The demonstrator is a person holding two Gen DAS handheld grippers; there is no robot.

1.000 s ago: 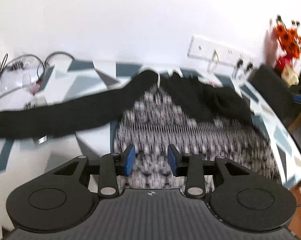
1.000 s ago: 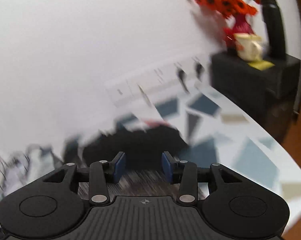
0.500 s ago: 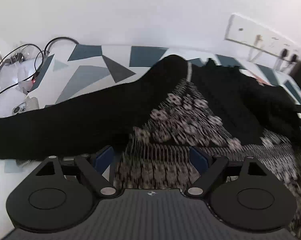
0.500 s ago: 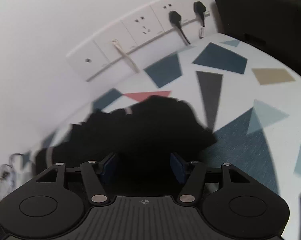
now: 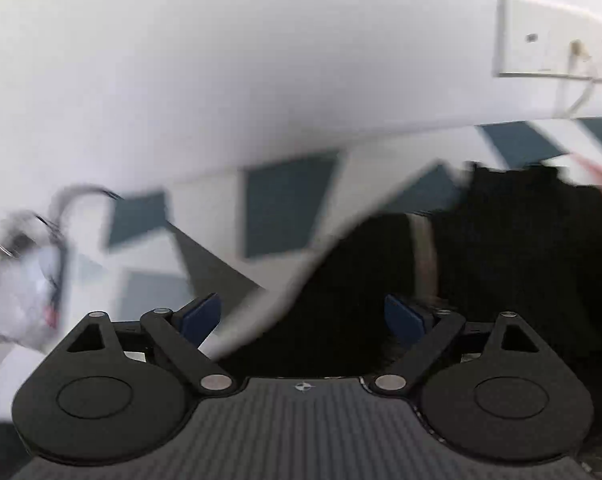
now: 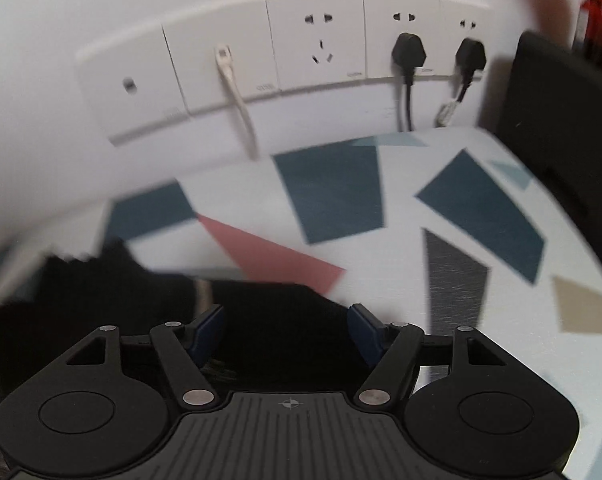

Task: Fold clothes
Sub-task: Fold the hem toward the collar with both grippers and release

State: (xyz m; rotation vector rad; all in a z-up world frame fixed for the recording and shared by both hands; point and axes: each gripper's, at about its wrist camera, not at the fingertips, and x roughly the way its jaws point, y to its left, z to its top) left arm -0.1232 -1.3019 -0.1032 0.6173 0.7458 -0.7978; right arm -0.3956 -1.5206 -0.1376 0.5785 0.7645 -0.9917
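White wall and a tabletop point(image 6: 413, 168) patterned with blue, grey, pink and tan shapes fill both views; much of the left wrist view is blurred. Both grippers hang low over the table with their blue pads spread wide; the left gripper point(image 5: 303, 317) grips nothing, its pads apart over the edge of the black garment point(image 5: 501, 264), one pad above bare tabletop and the other above dark cloth; the right gripper point(image 6: 287, 330) likewise has its jaws well apart, with black cloth lying between and under them but not pinched.

From the left wrist, the garment lies to the right of centre, a pale band running down its black fabric, its far edge near the wall; cables point(image 5: 57, 216) sit blurred at the far left. From the right wrist, the dark fabric fills the lower left, its edge reaching a pink triangle point(image 6: 269, 256) of the pattern; beyond, a strip of wall sockets point(image 6: 285, 56) carries a white cable point(image 6: 237, 100) and two black plugs point(image 6: 409, 50); a black box point(image 6: 561, 128) stands at the right.
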